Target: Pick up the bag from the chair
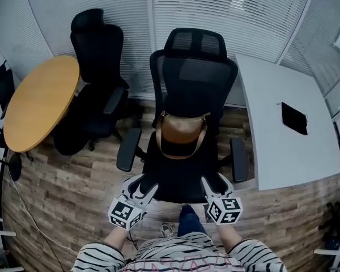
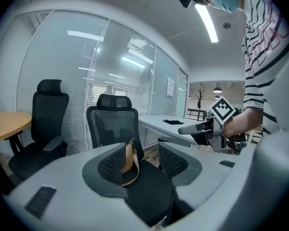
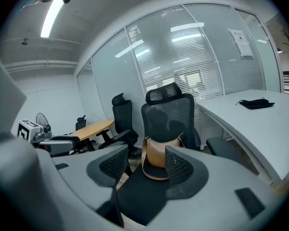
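Note:
A tan bag (image 1: 181, 130) with a long strap leans against the backrest of a black mesh office chair (image 1: 187, 174), resting on its seat. The bag (image 3: 158, 152) also shows in the right gripper view, and the bag (image 2: 129, 160) shows partly behind a jaw in the left gripper view. My left gripper (image 1: 146, 187) hovers at the seat's front left corner, jaws open and empty. My right gripper (image 1: 209, 187) hovers at the front right corner, also open with nothing between its jaws. Both are short of the bag.
A second black chair (image 1: 96, 72) stands to the left beside a round wooden table (image 1: 39, 101). A white desk (image 1: 289, 135) with a black pouch (image 1: 294, 118) lies right. Glass walls with blinds run behind. The chair's armrests (image 1: 127, 149) flank the seat.

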A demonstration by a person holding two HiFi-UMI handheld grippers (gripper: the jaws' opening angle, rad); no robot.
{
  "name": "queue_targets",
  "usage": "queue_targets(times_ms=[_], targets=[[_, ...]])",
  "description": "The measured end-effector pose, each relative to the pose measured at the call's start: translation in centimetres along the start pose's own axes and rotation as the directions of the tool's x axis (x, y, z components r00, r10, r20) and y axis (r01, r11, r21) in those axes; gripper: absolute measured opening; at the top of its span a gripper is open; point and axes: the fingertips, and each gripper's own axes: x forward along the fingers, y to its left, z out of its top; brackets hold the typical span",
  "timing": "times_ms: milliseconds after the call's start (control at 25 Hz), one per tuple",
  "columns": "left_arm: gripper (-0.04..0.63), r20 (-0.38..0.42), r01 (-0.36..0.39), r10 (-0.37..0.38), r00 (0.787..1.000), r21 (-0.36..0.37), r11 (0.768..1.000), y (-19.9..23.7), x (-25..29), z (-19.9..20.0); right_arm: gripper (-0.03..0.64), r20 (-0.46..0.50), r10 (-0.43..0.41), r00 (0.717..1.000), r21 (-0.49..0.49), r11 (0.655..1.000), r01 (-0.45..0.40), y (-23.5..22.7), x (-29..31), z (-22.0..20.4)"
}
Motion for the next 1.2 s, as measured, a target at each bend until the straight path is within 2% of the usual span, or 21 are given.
queue_targets(times_ms=[360,640,1080,1200], targets=[[0.209,-0.031,-0.040,0.038,0.999,-0.059,0.997,5.7,8.2,-0.1,0.247,-0.062,0.013,0.998,-0.040,0.999,-0.015,-3.7,8.5,1.9],[0.209,-0.036,-0.126,0.124,0.992,-0.091,0.988,10.3,13.9,-0.6,0.218,-0.077,-0.013,0.997,-0.059,0.998,0.009,-7.9,14.6,2.9],[0.209,-0.087,-0.203,0.194,0.977,-0.118,0.972,16.3,23.1,-2.9,0.213,-0.111,-0.050,0.993,-0.027,0.998,0.048,-14.9,24.9,2.1],[0.210,-0.113,-0.222,0.209,0.971,-0.122,0.967,17.8,25.4,-4.1,0.211,-0.132,-0.072,0.989,-0.052,0.996,0.066,-16.8,27.6,1.2]])
